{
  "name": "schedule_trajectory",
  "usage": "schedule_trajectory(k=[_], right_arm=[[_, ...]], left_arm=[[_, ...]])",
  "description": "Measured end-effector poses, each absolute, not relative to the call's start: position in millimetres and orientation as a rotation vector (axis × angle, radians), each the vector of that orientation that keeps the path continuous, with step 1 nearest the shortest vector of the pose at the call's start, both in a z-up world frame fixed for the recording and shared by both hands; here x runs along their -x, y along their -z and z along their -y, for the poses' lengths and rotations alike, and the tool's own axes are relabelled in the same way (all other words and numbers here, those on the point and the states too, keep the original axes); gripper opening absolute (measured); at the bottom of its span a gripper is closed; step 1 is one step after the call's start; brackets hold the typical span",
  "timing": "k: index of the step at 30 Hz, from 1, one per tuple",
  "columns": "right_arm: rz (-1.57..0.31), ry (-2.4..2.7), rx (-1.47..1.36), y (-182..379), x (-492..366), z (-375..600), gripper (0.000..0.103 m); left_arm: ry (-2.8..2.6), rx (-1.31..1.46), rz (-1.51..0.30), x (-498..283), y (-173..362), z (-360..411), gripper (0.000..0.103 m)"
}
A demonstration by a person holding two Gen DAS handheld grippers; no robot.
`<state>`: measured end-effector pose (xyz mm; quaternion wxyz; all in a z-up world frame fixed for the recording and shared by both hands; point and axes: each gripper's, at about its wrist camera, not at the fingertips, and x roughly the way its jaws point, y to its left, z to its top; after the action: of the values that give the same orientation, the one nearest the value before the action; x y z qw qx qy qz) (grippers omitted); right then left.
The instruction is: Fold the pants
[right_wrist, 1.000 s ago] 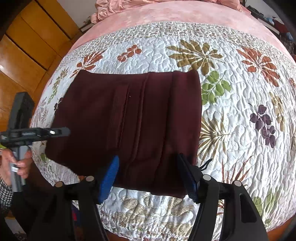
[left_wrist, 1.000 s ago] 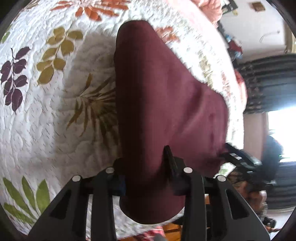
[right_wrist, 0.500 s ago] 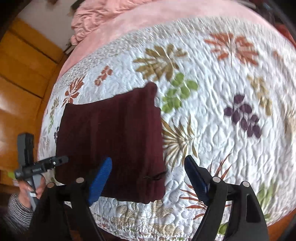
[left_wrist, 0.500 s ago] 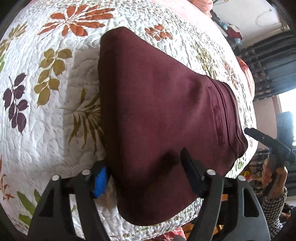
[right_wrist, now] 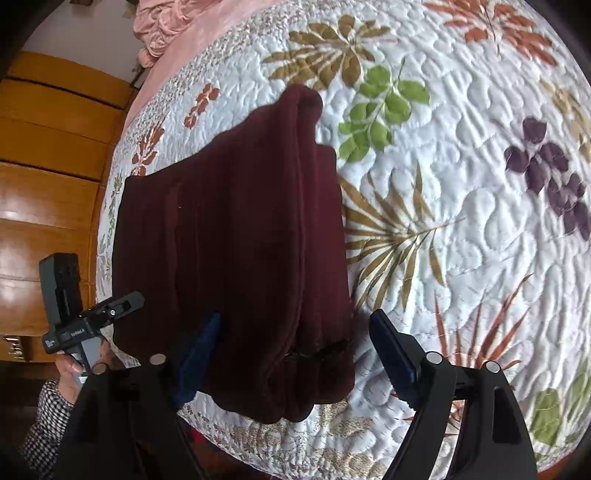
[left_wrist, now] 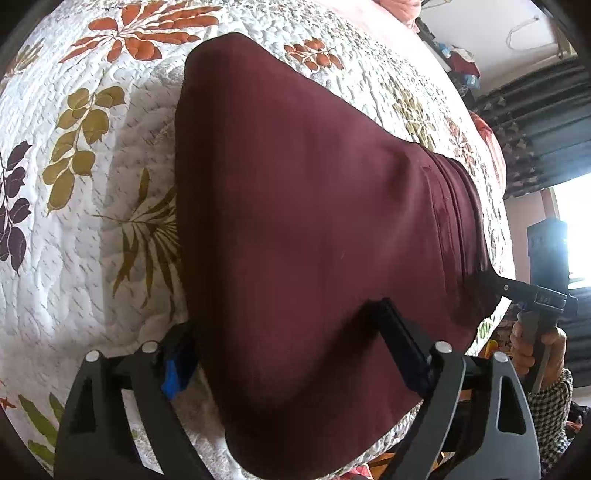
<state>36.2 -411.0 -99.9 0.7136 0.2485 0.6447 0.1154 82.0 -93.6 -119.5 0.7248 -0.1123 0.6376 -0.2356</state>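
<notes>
The maroon pants (left_wrist: pixel 314 229) lie folded into a compact stack on the leaf-print quilt (left_wrist: pixel 85 206), near the bed's near edge. They also show in the right wrist view (right_wrist: pixel 236 240), layered edges facing right. My left gripper (left_wrist: pixel 284 350) is open, its jaws wide apart on either side of the stack's near edge, with cloth lying between them. My right gripper (right_wrist: pixel 291 347) is open too, straddling the near right corner of the stack. Each gripper shows in the other's view: the right one (left_wrist: pixel 517 290) and the left one (right_wrist: pixel 110 310), both at the stack's side.
The quilt (right_wrist: pixel 461 206) spreads far to the right of the pants. A pink blanket (right_wrist: pixel 162 29) lies at the head of the bed. Wooden panels (right_wrist: pixel 48 177) stand on the left, dark curtains (left_wrist: pixel 543 122) and a bright window beyond the bed.
My left gripper has opened and let go of the pants, which settled flat. My right gripper pulled back, then came in close over the stack's near right corner.
</notes>
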Motion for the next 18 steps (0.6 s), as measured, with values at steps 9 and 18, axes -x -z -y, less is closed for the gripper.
schedule_trajectory(k=[9,18], right_arm=[[-1.433,-0.338,-0.687,111,-31,407,0.06],[-1.249,-0.456,-0.571,33,-23,390,0.044]], left_arm=[[0.518,0.318,-1.383,-77,115,89,0.052],[0.588,0.355,-1.229,-73,65,72,0.035]])
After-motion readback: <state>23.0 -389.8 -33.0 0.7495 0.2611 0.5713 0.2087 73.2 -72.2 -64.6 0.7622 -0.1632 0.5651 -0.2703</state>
